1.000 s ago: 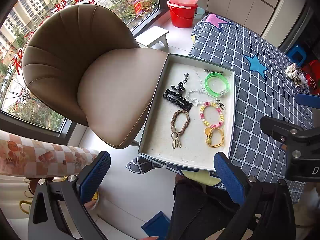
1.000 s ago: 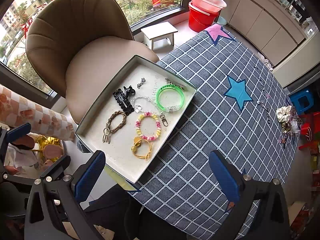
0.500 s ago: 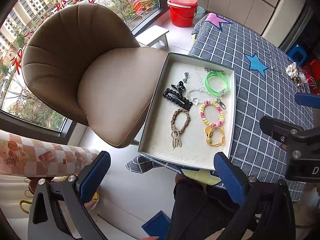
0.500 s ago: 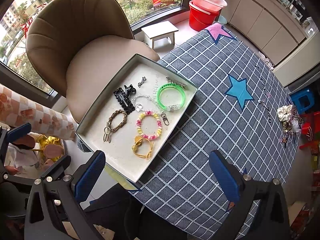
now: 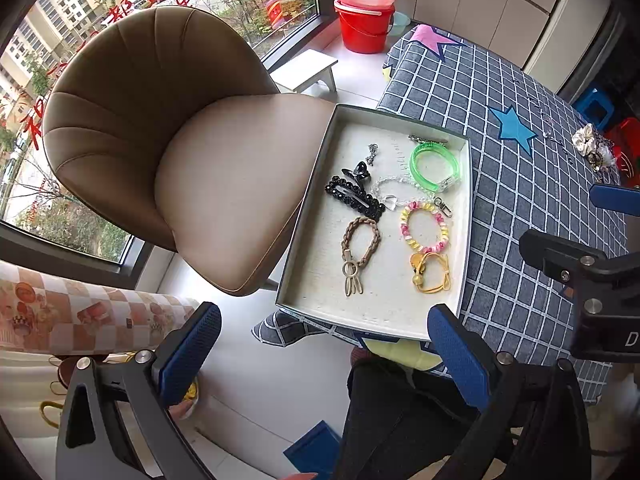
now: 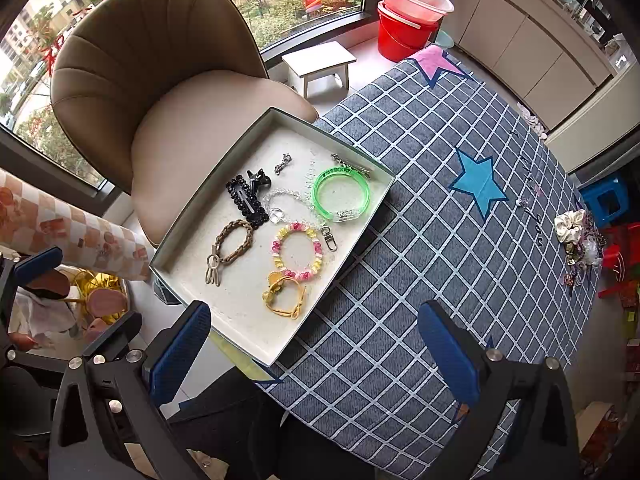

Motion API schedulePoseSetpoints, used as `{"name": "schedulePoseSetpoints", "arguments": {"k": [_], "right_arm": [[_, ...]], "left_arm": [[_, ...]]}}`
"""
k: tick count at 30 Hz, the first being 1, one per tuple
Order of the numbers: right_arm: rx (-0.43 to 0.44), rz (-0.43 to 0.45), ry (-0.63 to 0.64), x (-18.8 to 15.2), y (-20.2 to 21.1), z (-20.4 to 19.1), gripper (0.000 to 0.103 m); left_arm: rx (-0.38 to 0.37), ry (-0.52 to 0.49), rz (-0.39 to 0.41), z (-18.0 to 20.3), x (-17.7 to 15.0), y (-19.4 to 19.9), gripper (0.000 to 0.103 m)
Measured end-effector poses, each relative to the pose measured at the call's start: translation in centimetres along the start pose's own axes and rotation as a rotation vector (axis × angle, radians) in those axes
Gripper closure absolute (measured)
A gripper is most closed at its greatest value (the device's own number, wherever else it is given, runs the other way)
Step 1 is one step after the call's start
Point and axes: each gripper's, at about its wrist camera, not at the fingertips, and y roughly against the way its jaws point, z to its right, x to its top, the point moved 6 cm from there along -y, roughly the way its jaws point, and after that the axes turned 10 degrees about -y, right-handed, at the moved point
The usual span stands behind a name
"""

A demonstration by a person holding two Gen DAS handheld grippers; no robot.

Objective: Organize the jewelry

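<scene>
Right wrist, checked tablecloth (image 6: 420,280), tan chair (image 6: 160,92), window (image 6: 280,0)

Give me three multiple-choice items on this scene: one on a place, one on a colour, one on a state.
1. Where does the tray sit?
A. on the chair
B. at the table's edge
C. on the floor

2. What colour is the bangle at the tray's far end?
A. green
B. red
C. black

3. How is the right gripper?
A. shut on a bracelet
B. open, empty
C. shut, empty

Key: B, the tray lies on the checked cloth by the chair; A, the bangle is clear green; B, its fingers stand wide apart with nothing between.
</scene>
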Motion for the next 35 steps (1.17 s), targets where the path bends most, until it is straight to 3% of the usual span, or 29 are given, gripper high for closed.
{"name": "schedulePoseSetpoints", "arguments": {"k": [35], "right_arm": [[0.004,-0.008,0.004,-0.68,-0.57,-0.7,0.0]], "left_arm": [[0.013,-0.005,-0.002,0.35,-0.01,-0.31,0.0]]}}
